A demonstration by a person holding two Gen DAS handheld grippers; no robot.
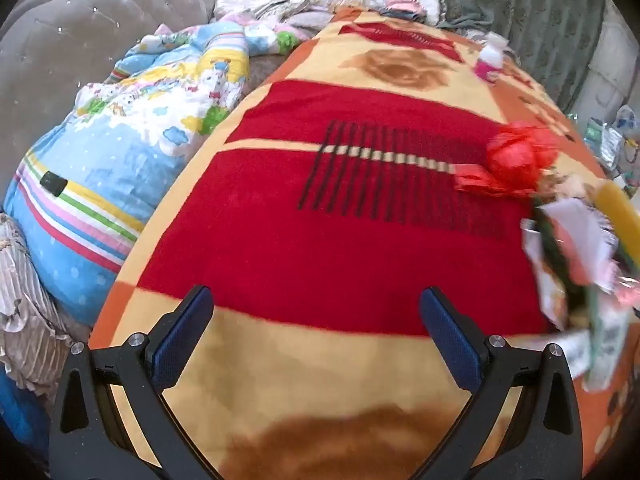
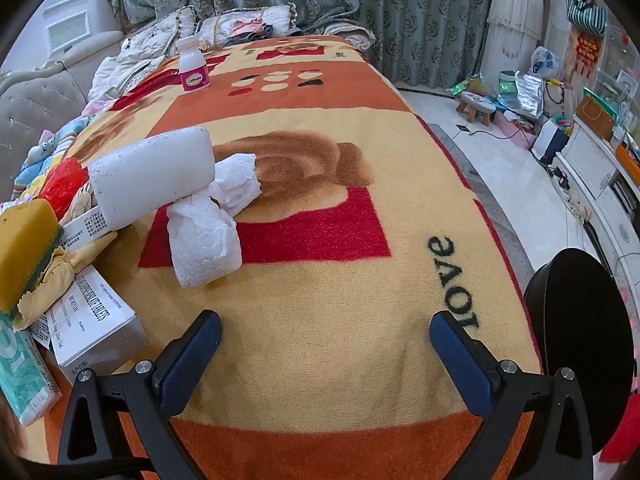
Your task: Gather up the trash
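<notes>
The left gripper (image 1: 316, 320) is spread wide and grasps nothing; its blue pads hang over the red and yellow blanket (image 1: 320, 248) that covers the desk. At the right edge of that view, blurred, lie a red plastic bag (image 1: 516, 156) and a heap of paper packaging (image 1: 568, 264).

The right gripper (image 2: 326, 344) is likewise released, jaws far apart above bare blanket (image 2: 340, 300), touching nothing. At the left of its view the trash is bunched together: crumpled white tissue (image 2: 208, 236), with a white foam block (image 2: 154, 176) resting partly on it, a yellow sponge (image 2: 26, 248) at the left edge, a white tablet box (image 2: 100, 328), a green tissue pack (image 2: 20, 372) in the lower left, and the red bag (image 2: 64, 186). A white pill bottle (image 2: 193, 65) stands upright in the upper left, well apart from the heap. A black round bin (image 2: 580, 344) sits at the lower right; its contents cannot be seen.
</notes>
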